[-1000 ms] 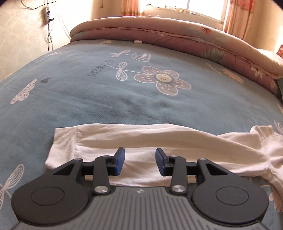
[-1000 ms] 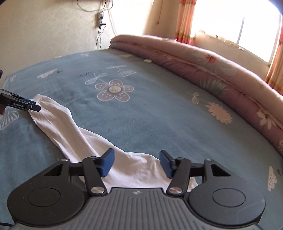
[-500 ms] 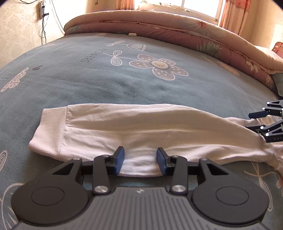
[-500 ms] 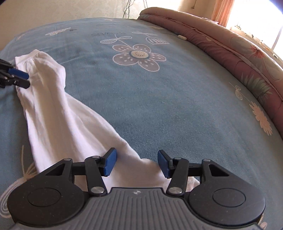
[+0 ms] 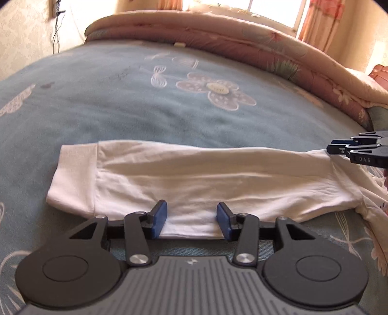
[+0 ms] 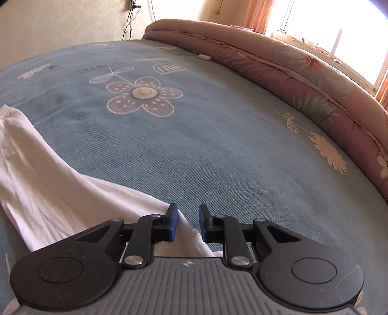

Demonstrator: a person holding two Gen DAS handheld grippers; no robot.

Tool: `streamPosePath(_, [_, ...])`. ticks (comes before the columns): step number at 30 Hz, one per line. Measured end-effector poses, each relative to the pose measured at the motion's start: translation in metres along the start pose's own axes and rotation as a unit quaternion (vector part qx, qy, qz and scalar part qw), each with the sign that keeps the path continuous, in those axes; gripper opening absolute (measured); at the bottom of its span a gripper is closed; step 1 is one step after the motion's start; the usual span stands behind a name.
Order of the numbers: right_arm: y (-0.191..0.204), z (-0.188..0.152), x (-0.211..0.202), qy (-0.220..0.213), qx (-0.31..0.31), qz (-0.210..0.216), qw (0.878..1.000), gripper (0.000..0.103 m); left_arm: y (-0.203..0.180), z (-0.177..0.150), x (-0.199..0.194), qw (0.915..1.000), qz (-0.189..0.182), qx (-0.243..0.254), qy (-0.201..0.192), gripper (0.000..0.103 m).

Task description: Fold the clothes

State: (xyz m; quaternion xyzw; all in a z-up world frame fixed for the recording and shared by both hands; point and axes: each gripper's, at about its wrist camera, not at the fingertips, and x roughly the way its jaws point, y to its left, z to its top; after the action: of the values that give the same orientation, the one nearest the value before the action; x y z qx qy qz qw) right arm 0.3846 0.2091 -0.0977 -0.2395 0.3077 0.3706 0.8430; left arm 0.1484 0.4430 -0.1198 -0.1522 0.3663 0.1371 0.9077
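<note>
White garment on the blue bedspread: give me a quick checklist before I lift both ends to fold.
1. White cotton garment lies stretched out flat on the blue flowered bedspread: ok.
2. Left gripper straddles the near hem, jaws opening, no grip: not ok.
3. Right gripper closing over a fabric edge, pads not yet pinching: not ok.
4. Ribbed cuff unfolded: ok.
5. Layers caught at right: cannot tell.

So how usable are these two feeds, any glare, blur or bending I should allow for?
Left wrist view: slightly motion-soft, the window blown out, the blue bedspread bulging from fisheye. Right wrist view: sharper, its window overexposed too, and the white garment looks faintly pink.
</note>
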Motion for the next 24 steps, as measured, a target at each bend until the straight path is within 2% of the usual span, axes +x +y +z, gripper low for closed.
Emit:
streamPosePath(1, [0.002, 0.001, -0.007, -0.009, 0.003, 0.006, 1.000, 0.039, 0.003, 0.000, -0.004, 0.9999, -0.002, -0.006, 0.009, 0.048])
streamPosePath(3, [0.012, 0.004, -0.024, -0.023, 0.002, 0.038, 0.999, 0.047, 0.011, 0.000, -0.013, 0.9992, -0.016, -0.031, 0.019, 0.047])
streamPosePath(5, [0.027, 0.004, -0.034, -0.028, -0.014, 0.088, 0.996, 0.048, 0.021, -0.001, -0.025, 0.9978, -0.023, -0.062, 0.004, 0.047])
streamPosePath(8, [0.063, -0.001, -0.045, -0.031, -0.085, 0.162, 0.983, 0.048, 0.039, 0.000, -0.037, 0.9954, 0.012, -0.093, -0.022, 0.047])
streamPosePath(11, [0.103, -0.012, -0.043, -0.035, -0.182, 0.171, 0.968, 0.048, 0.058, 0.001, -0.036, 0.9915, 0.025, -0.127, -0.016, 0.046])
streamPosePath(12, [0.112, -0.015, -0.039, -0.026, -0.200, 0.170, 0.965, 0.046, 0.061, 0.000, -0.036, 0.9915, 0.022, -0.127, -0.014, 0.046])
streamPosePath(14, [0.123, -0.019, -0.031, -0.008, -0.215, 0.165, 0.963, 0.036, 0.065, -0.002, -0.038, 0.9916, 0.019, -0.127, -0.012, 0.046])
streamPosePath(15, [0.124, -0.018, -0.029, 0.000, -0.203, 0.173, 0.964, 0.023, 0.065, -0.003, -0.042, 0.9917, 0.018, -0.126, -0.015, 0.046])
streamPosePath(16, [0.123, -0.016, -0.031, 0.007, -0.194, 0.193, 0.962, 0.016, 0.063, -0.003, -0.045, 0.9926, 0.010, -0.119, -0.022, 0.046])
streamPosePath(18, [0.121, -0.010, -0.037, 0.020, -0.190, 0.238, 0.952, 0.016, 0.059, 0.002, -0.048, 0.9938, -0.011, -0.107, -0.029, 0.047])
streamPosePath(20, [0.115, 0.000, -0.046, 0.011, -0.181, 0.261, 0.948, 0.017, 0.056, 0.010, -0.045, 0.9944, -0.018, -0.100, -0.030, 0.048])
streamPosePath(22, [0.105, 0.018, -0.049, -0.015, -0.154, 0.250, 0.956, 0.017, 0.054, 0.018, -0.033, 0.9947, -0.017, -0.099, -0.025, 0.049])
streamPosePath(24, [0.092, 0.038, -0.038, -0.038, -0.113, 0.196, 0.973, 0.017, 0.054, 0.021, -0.016, 0.9943, -0.009, -0.106, -0.010, 0.049])
